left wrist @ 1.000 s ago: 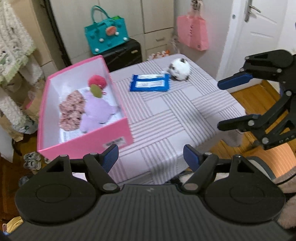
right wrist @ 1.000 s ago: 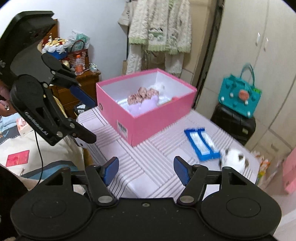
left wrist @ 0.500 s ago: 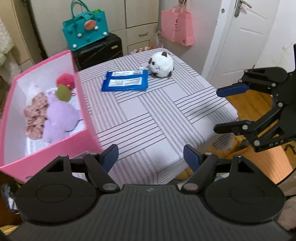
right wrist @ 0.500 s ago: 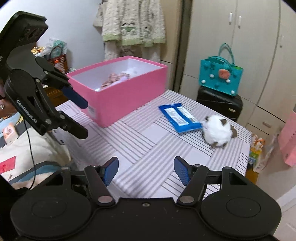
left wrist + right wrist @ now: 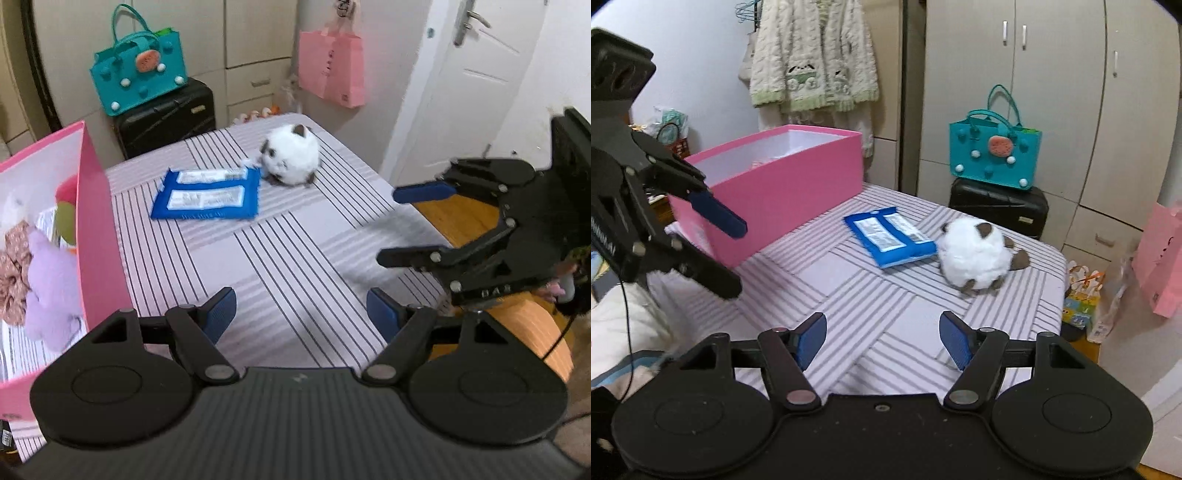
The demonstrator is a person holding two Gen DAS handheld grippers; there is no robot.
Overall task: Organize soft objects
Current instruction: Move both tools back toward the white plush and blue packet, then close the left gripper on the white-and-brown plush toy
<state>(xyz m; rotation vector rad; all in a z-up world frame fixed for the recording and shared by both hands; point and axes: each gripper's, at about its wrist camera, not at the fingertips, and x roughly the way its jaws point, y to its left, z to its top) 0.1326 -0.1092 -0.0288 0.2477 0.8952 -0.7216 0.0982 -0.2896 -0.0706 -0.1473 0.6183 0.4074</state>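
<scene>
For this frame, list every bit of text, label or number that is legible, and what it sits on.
"DAS", partly legible: embossed on the body of the right tongs.
Embossed lettering on the left tongs: cut off and too blurred to read.
White printed labels on the blue packet: too small to read.
Barcode sticker on the pink box: unreadable.
Small mark on the hanging pink bag: unreadable.

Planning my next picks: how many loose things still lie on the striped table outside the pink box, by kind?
White plush toy: 1
Blue wipes pack: 1
Total: 2
</scene>
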